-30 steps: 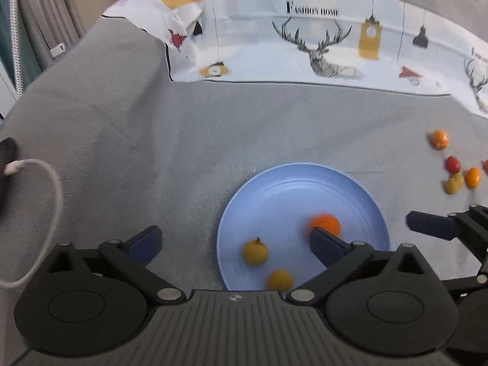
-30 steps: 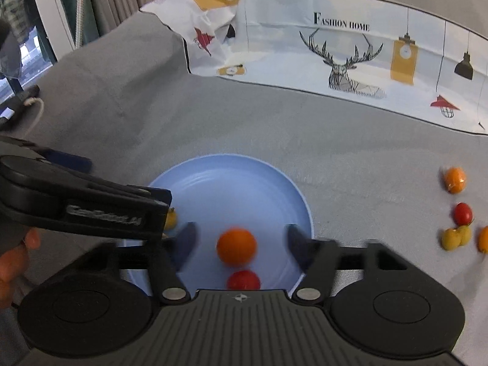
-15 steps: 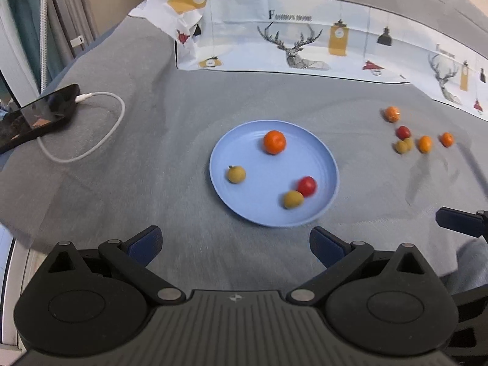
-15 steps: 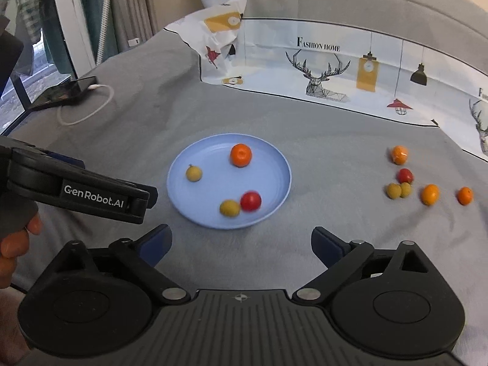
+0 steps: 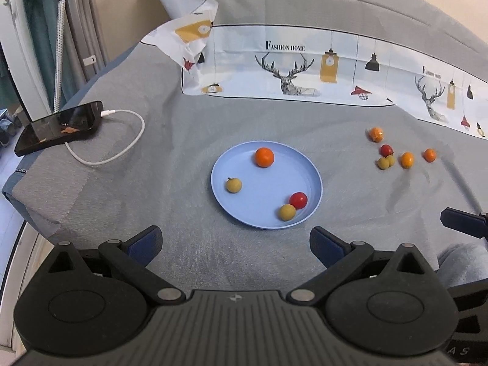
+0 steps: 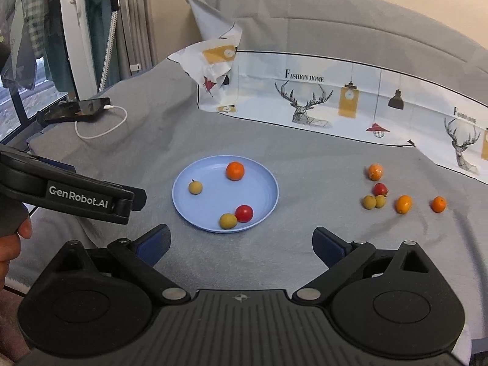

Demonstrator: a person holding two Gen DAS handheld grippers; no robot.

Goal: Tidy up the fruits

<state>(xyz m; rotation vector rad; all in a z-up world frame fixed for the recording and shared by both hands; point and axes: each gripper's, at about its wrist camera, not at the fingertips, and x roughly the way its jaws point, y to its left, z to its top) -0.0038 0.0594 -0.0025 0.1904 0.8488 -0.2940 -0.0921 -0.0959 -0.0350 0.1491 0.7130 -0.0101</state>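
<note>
Grey cloth (image 5: pixel 244 122) all around. Blue plate (image 5: pixel 311 180) with four fruits just ahead of left gripper (image 5: pixel 235 241), spread wide, empty. Same for right gripper (image 6: pixel 241 241); six loose fruits (image 6: pixel 402 202) ahead-right.

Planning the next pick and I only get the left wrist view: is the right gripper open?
Observer: Yes. In the right wrist view the right gripper has its jaws wide apart, with nothing between them.
Operator: Does that view show my left gripper?
Observer: Yes, the left gripper juts in from its left edge, beside the blue plate, not over it.
Operator: Anything else there?
Observer: A hand at the frame's left edge holds that gripper's handle.
</note>
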